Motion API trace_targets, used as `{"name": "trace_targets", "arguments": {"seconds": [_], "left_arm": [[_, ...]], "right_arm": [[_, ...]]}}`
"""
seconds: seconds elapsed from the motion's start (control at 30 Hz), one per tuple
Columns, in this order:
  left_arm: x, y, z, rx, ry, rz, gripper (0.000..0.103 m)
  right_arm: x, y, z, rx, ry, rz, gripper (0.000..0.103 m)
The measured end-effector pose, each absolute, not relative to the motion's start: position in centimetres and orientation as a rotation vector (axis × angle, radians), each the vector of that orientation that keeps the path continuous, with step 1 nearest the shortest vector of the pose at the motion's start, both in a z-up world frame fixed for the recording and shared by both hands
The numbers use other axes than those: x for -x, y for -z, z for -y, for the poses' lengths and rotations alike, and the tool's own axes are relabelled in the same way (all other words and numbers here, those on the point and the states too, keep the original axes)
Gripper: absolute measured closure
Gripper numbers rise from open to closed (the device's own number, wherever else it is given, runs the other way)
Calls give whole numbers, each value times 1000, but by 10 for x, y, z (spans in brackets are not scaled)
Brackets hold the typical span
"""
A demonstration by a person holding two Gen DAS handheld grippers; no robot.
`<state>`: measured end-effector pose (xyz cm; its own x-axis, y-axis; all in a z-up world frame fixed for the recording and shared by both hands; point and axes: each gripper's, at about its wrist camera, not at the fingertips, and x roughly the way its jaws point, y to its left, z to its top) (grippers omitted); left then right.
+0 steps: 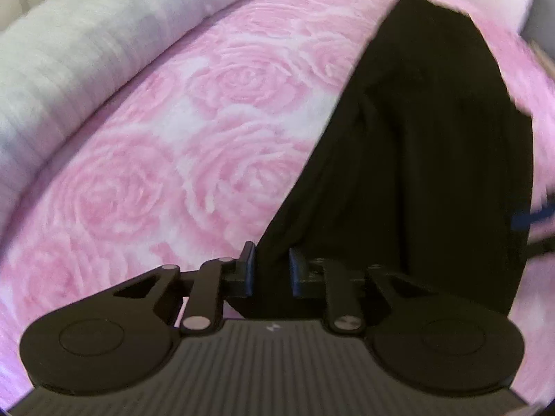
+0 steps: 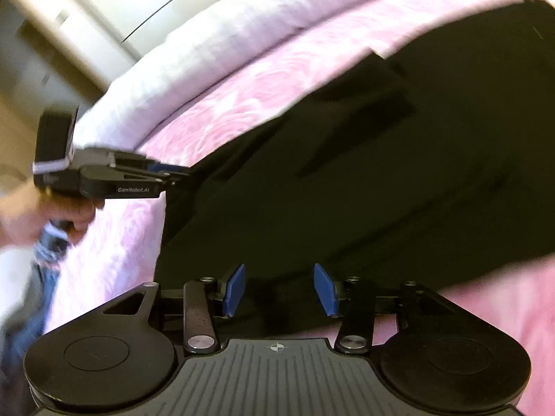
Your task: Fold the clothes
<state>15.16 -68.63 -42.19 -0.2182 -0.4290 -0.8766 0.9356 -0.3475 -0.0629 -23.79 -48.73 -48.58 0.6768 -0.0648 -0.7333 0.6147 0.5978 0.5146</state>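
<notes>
A black garment [image 1: 433,138] lies spread on a pink rose-patterned bed cover [image 1: 173,138]. In the left wrist view my left gripper [image 1: 272,268] hangs over its near edge. The jaws stand a narrow gap apart, with black cloth showing between the blue pads [image 1: 250,270], which do not seem to press on it. The right wrist view shows the garment [image 2: 381,173] lying wide and flat. My right gripper [image 2: 279,289] is above its near hem with its jaws well apart and nothing pinched. The left gripper [image 2: 177,173] also shows there, at the garment's left corner.
A pale folded quilt [image 1: 86,52] runs along the far side of the bed [image 2: 225,34]. A person's hand [image 2: 69,215] holds the left gripper's handle, with blue jeans [image 2: 45,270] below it. Light wardrobe doors [image 2: 104,0] stand beyond the bed. Pink cover [image 2: 503,312] lies bare at the near right.
</notes>
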Motion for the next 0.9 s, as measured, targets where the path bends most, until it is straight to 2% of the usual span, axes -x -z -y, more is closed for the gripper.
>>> {"name": "trace_targets", "arguments": {"seconds": [0.17, 0.37, 0.53, 0.63, 0.9], "left_arm": [[-159, 421, 686, -933, 1751, -810, 88], [-154, 410, 679, -960, 1802, -735, 89], [-150, 403, 670, -986, 1842, -684, 90], [-153, 404, 670, -978, 1848, -693, 91], [-151, 406, 673, -1017, 1850, -672, 94]], "right_arm": [[252, 486, 464, -935, 399, -674, 55], [232, 500, 469, -1069, 435, -607, 55], [236, 487, 467, -1091, 491, -577, 55], [233, 482, 458, -1088, 451, -581, 55], [202, 516, 452, -1169, 407, -625, 56]]}}
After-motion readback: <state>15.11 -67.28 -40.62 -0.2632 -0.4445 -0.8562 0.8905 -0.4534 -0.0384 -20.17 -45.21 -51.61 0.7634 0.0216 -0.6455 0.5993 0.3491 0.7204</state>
